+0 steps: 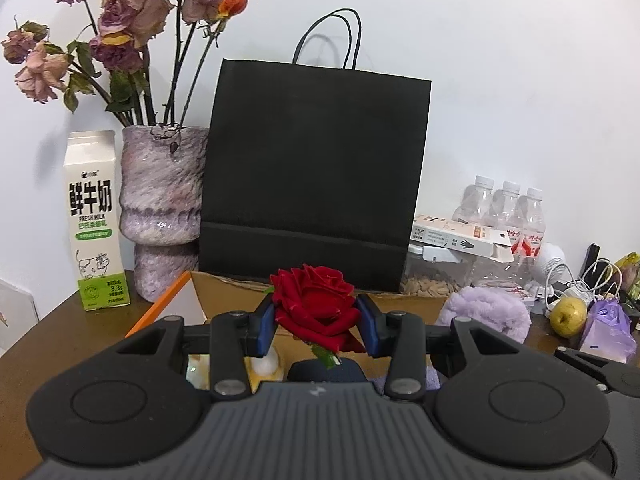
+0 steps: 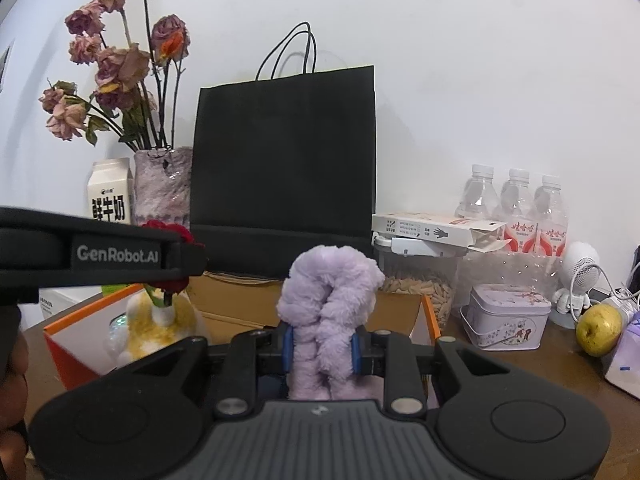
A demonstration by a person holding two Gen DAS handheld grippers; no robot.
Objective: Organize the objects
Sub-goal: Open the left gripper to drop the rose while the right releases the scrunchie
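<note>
My left gripper (image 1: 316,322) is shut on a red rose (image 1: 316,304), its blue pads pressing the bloom from both sides, above an open cardboard box (image 1: 224,292) with an orange edge. The rose also shows in the right wrist view (image 2: 176,236), behind the left gripper's arm. My right gripper (image 2: 322,350) is shut on a fluffy purple plush toy (image 2: 328,292) and holds it upright over the same box (image 2: 240,304). The plush also shows in the left wrist view (image 1: 488,310). A yellow and white plush (image 2: 160,320) lies in the box.
A black paper bag (image 1: 316,172) stands behind the box. A vase of dried roses (image 1: 160,208) and a milk carton (image 1: 96,220) stand at the left. At the right are water bottles (image 2: 516,208), a seed jar (image 2: 420,280), a lilac tin (image 2: 504,316), a pear (image 2: 600,330) and cables.
</note>
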